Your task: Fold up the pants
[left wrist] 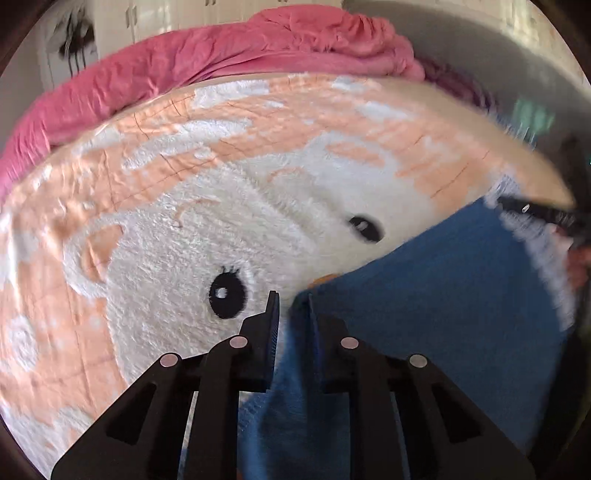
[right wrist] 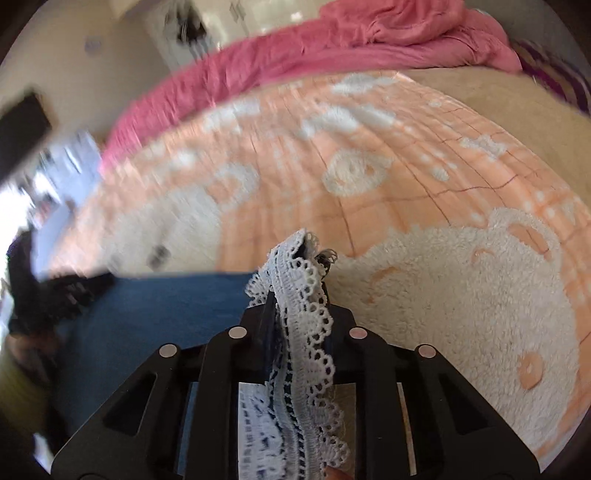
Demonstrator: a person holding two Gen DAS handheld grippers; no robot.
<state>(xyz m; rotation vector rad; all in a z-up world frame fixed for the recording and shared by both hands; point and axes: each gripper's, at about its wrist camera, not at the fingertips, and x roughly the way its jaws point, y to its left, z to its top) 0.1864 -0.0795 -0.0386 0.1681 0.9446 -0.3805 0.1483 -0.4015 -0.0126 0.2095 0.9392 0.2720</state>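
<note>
The blue pants with a white lace hem hang stretched between both grippers above the bed. In the left wrist view my left gripper has its jaws nearly together, and a fold of the blue cloth is pinched between them. My right gripper is shut on the lace hem, which bunches up through its fingers. From there the blue cloth runs left towards the blurred left gripper. The right gripper shows as a dark blur at the pants' far edge.
Under the pants lies a fluffy peach and white blanket with a cartoon face. A crumpled pink sheet borders its far side. White cupboards stand behind the bed. A dark screen sits at the left.
</note>
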